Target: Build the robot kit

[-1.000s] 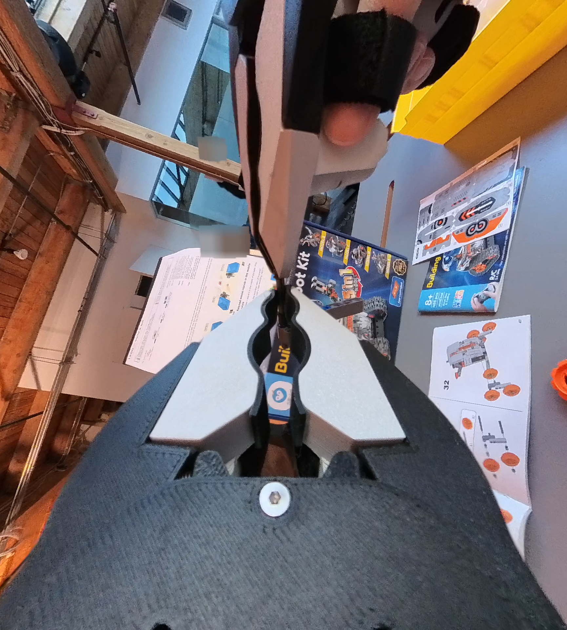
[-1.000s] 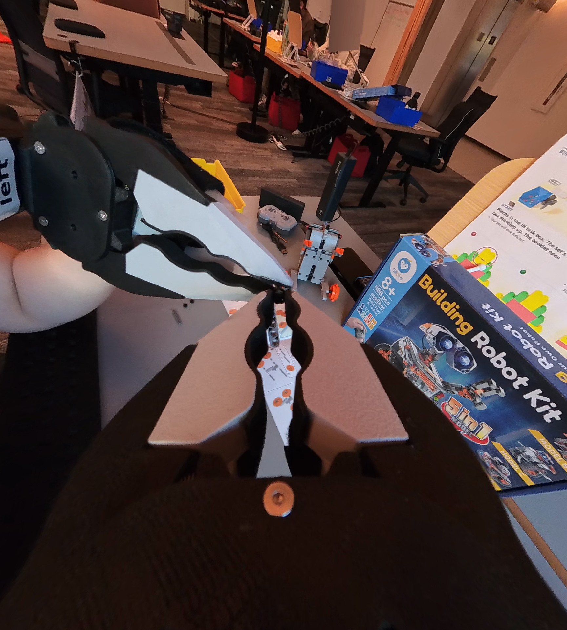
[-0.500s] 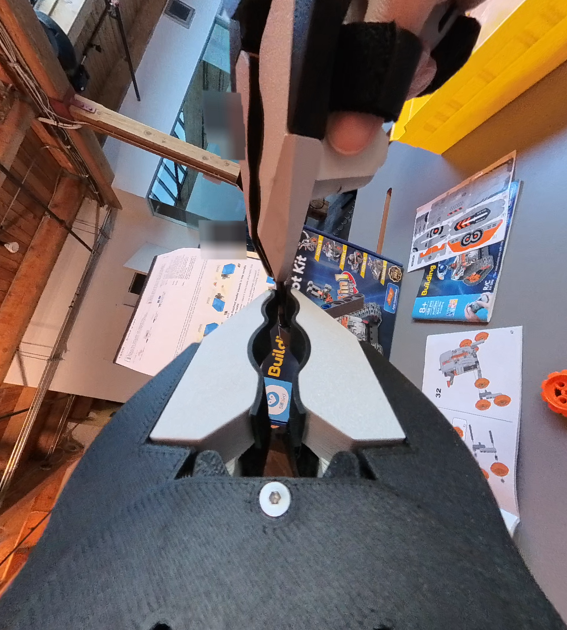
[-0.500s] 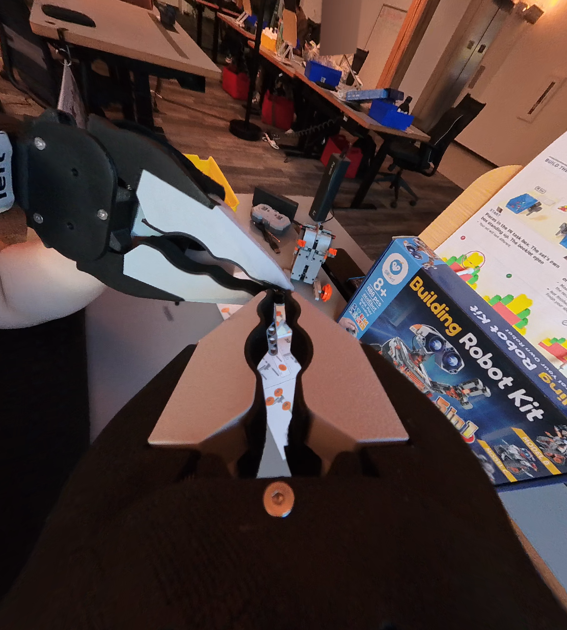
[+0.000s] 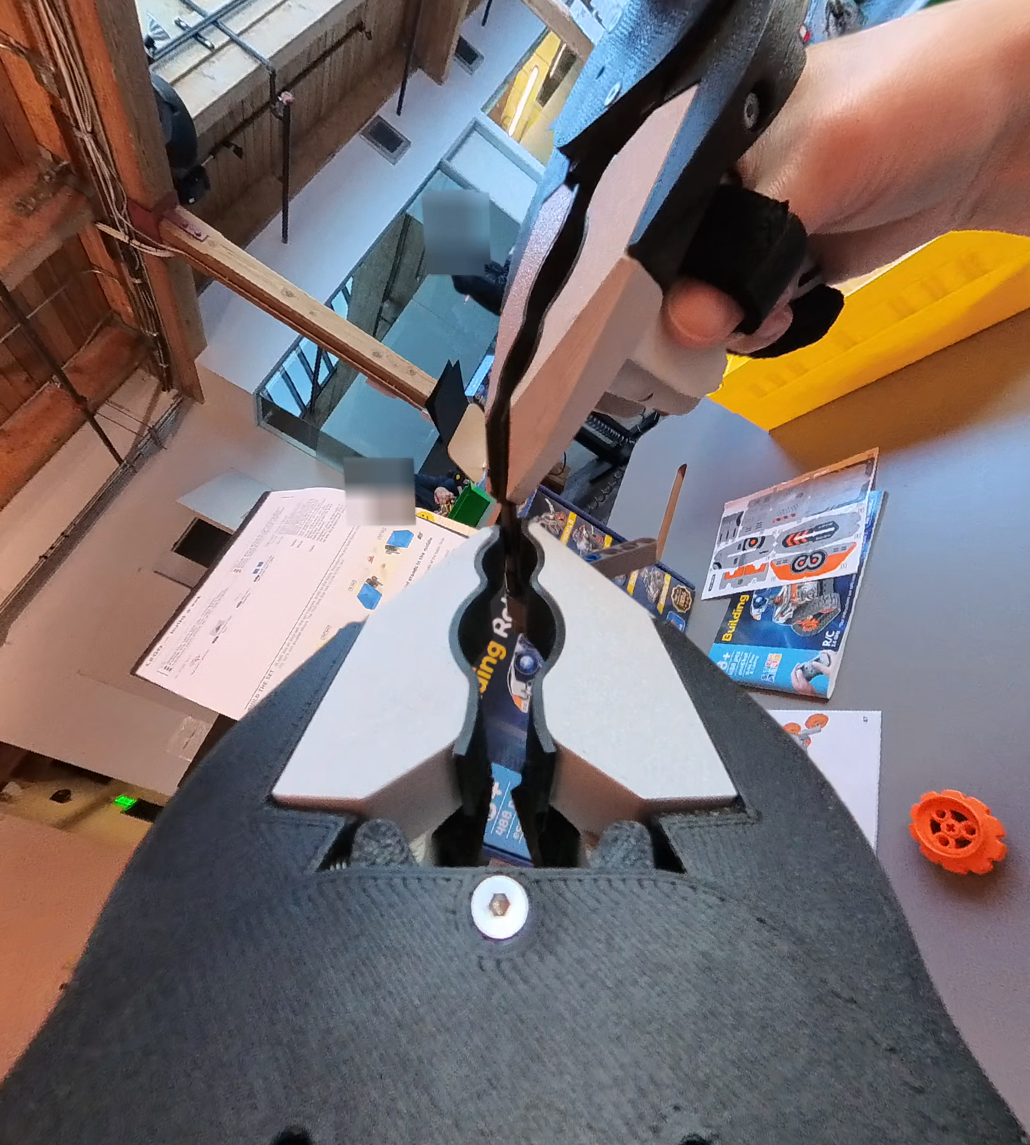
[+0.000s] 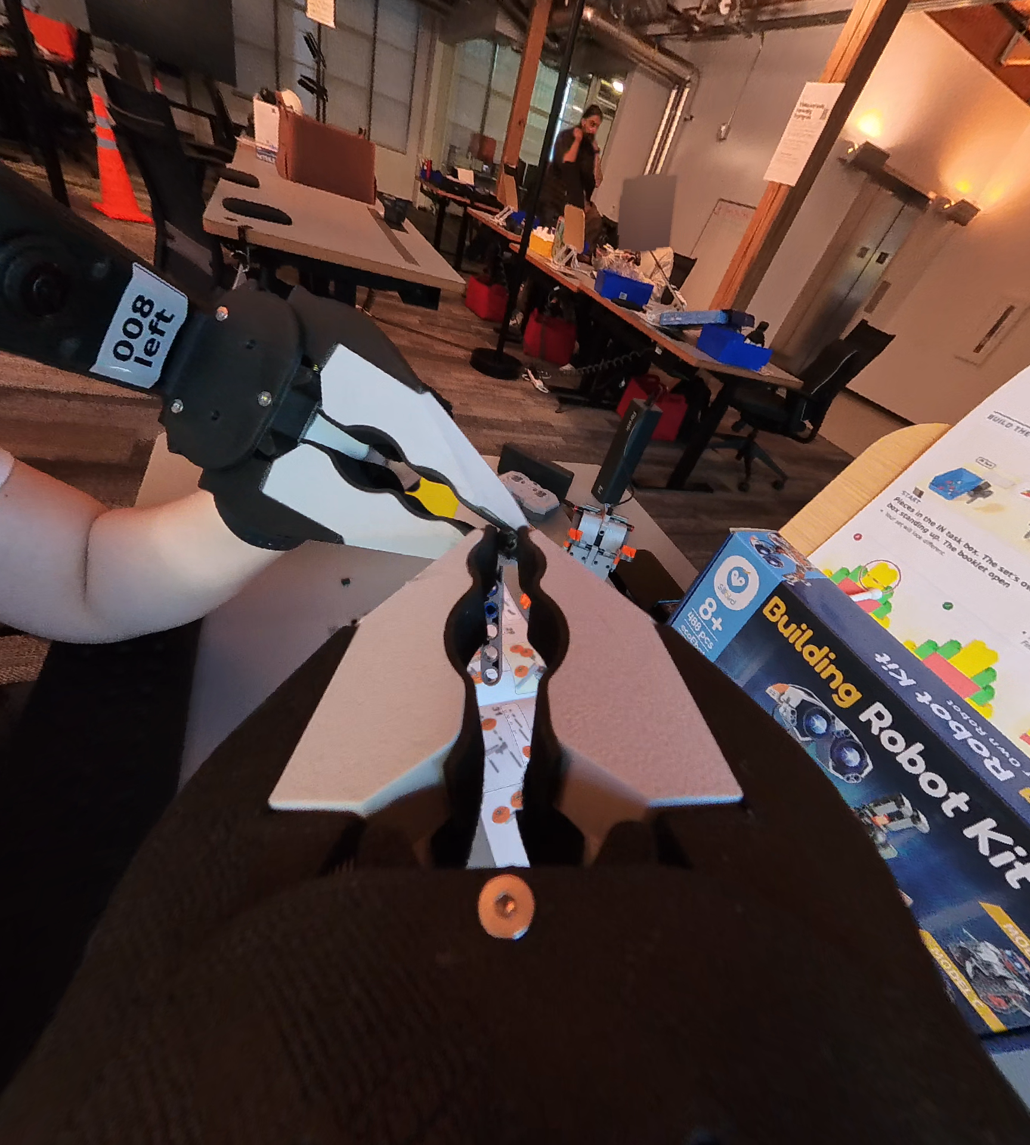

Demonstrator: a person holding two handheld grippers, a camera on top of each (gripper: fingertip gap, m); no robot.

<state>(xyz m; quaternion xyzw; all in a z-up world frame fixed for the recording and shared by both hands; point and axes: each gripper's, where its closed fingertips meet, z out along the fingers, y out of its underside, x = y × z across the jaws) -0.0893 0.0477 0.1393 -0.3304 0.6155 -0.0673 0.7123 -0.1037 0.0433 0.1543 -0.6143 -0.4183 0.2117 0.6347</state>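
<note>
Grey table (image 5: 964,619) carries orange wheel (image 5: 957,831); wooden beams (image 5: 97,186) overhead.

matt grey table (image 5: 964,619) | glossy cardboard box (image 6: 871,774) | orange plastic wheel (image 5: 957,831)

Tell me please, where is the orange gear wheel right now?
In the left wrist view, the orange gear wheel lies flat on the grey table at the right, just beside the open instruction page.

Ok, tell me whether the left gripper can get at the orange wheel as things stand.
Likely yes, though not to grasp yet: the orange wheel lies bare on the grey table, but the left gripper is shut, tips against the right gripper, which grips a grey beam.
</note>
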